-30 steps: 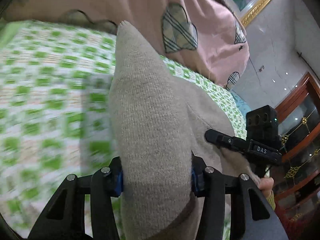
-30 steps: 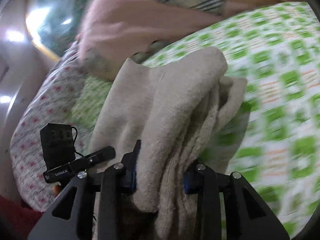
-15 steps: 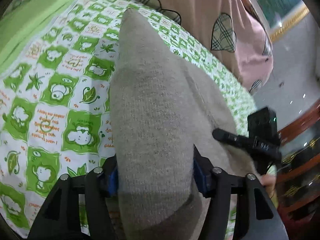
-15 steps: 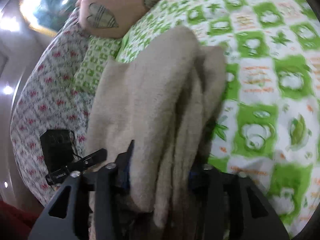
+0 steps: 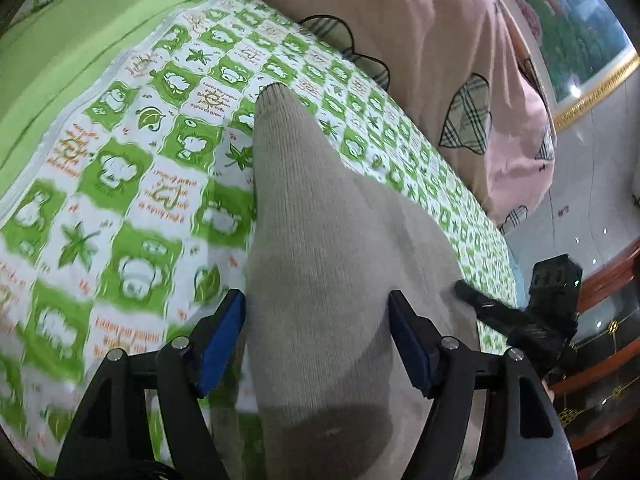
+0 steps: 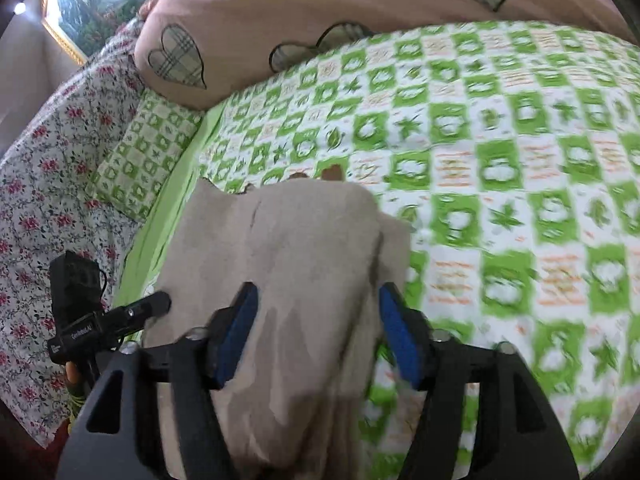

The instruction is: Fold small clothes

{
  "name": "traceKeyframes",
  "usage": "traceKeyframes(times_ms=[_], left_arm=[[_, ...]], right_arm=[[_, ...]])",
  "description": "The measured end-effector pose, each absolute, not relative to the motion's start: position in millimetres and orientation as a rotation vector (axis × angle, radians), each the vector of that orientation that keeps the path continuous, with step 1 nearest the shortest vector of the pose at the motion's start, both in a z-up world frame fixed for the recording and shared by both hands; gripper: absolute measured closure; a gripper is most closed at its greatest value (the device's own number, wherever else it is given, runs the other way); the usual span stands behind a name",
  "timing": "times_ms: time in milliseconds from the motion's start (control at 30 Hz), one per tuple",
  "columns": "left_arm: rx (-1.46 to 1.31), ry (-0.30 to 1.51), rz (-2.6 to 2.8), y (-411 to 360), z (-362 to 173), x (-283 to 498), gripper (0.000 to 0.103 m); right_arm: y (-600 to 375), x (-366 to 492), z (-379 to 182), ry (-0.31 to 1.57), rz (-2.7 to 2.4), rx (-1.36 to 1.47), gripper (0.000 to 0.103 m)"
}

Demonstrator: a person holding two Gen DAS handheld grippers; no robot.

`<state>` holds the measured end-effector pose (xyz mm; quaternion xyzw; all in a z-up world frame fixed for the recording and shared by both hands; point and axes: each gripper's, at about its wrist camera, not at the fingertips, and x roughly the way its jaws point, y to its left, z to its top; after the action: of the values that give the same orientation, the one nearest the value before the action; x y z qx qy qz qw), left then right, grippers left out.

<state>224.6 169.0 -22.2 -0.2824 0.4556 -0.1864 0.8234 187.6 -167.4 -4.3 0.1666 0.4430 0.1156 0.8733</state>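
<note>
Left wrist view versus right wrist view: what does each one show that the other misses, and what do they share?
Only the left wrist view shows dark wooden furniture and the right gripper. Only the right wrist view shows a red-flowered sheet, a small green checked pillow and the left gripper. Both show the beige knit garment, the green checked bedcover, the pink blanket with plaid hearts and a gold-framed picture.

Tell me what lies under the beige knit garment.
Under the beige knit garment lies the green-and-white checked bedsheet, which shows all around it. What the cloth itself covers, further folds or anything else, cannot be seen. Behind it sits a pink quilt.
</note>
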Motion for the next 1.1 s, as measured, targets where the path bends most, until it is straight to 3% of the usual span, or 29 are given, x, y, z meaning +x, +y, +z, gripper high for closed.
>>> traceKeyframes(times_ms=[67,100,200,333,533,667,833,1033,1067,1100], left_arm=[[-0.603,0.963,-0.373,163,-20,237,0.033],[-0.585,0.949,-0.364,161,-16,238,0.037],[-0.479,0.929,-0.325,147,-5,244,0.045],[-0.335,0.962,-0.263,125,-11,257,0.046],[-0.283,0.913,-0.291,132,13,208,0.047],[-0.275,0.874,-0.307,142,21,139,0.046],[-0.250,0.858,-0.298,138,11,61,0.046],[-0.137,0.854,-0.289,102,-14,32,0.046],[-0.116,0.859,-0.273,95,-18,33,0.046],[-0.105,0.857,-0.259,90,-22,35,0.044]], right_arm=[[-167,194,-5,0.935,0.232,0.354,0.086],[-171,190,4,0.883,0.254,0.373,0.096],[-180,177,26,0.791,0.228,0.366,0.096],[-191,192,-12,0.935,0.191,0.388,0.095],[-200,161,-1,0.900,0.214,0.498,0.087],[-195,114,13,0.866,0.261,0.483,0.053],[-176,58,12,0.869,0.354,0.429,0.051],[-147,43,4,0.902,0.372,0.268,0.051],[-142,44,3,0.897,0.381,0.248,0.053],[-138,44,3,0.890,0.390,0.230,0.067]])
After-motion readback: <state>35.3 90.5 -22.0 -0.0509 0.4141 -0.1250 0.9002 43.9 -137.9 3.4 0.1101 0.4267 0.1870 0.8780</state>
